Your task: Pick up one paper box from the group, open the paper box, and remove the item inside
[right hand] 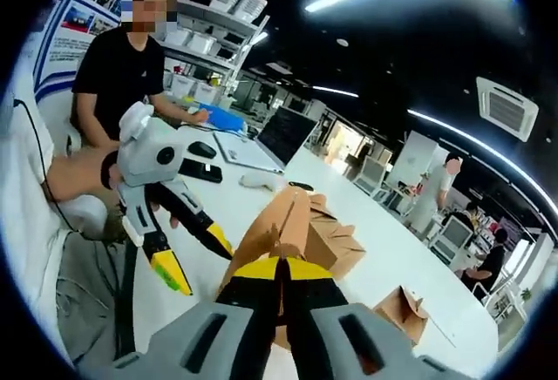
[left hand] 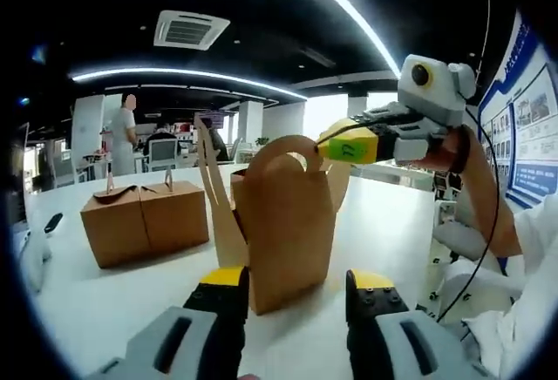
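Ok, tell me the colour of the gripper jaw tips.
Yellow, clearest in the left gripper view on the left gripper.

Bright ceiling strips, dark ceiling, fisheye warp.

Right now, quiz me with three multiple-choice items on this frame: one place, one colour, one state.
1. Where does the brown paper box with handle flaps stand?
A. On a laptop
B. On the white table, ahead of the left claw's spread jaws
C. On the floor

2. What colour are the left claw's tips?
A. Red
B. Blue
C. Yellow

3. How is the right claw?
A. Shut on the box's top flap
B. Wide open above the table
C. Gripping a phone

Answers:
1 B: the brown paper box with handle flaps sits on the white table, framed by the left claw.
2 C: both tips are yellow in the left gripper view.
3 A: the right claw has its jaws together on the top flap.
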A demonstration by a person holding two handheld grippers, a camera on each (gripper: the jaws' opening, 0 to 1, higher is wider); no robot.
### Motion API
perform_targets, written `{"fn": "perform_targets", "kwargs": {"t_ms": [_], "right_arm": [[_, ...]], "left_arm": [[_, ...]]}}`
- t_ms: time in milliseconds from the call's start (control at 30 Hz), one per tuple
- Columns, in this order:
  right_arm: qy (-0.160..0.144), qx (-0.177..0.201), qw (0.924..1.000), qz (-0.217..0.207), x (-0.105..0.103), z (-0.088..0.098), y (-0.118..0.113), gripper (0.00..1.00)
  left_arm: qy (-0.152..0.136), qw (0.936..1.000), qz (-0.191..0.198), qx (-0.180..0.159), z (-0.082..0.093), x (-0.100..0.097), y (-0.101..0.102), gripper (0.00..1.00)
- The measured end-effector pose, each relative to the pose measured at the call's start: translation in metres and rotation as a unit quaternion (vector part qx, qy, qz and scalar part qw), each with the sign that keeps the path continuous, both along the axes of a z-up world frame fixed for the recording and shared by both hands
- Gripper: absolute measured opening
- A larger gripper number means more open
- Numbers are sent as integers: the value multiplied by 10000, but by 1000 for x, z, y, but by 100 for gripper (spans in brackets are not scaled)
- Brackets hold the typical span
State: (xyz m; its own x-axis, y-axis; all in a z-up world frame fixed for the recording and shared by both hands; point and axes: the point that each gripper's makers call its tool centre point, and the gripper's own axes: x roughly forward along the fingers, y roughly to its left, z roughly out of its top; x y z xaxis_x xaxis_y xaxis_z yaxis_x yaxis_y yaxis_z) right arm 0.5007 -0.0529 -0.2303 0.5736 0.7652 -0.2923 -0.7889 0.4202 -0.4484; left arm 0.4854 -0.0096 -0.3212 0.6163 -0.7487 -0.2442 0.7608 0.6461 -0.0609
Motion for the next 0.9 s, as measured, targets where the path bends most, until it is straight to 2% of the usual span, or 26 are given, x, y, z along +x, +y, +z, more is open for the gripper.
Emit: {"fn": "perform_targets", "kwargs": {"t_ms": [267, 400, 667, 900], "right_arm": [[64, 146, 9998, 96, -4, 2, 1, 2], [122, 262, 9994, 195, -10, 5, 3, 2], [117, 214, 9990, 364, -21, 4, 6, 2], [290, 414, 9974, 508, -37, -2, 6, 3]], "left_arm": [[-8, 10000, 33, -20, 1, 0, 1, 46], [-17, 10000, 54, -27, 2, 1, 2, 46], [-30, 10000, 48, 2, 2, 2, 4, 45], [-19, 10000, 33, 3, 1, 0, 2, 45]]}}
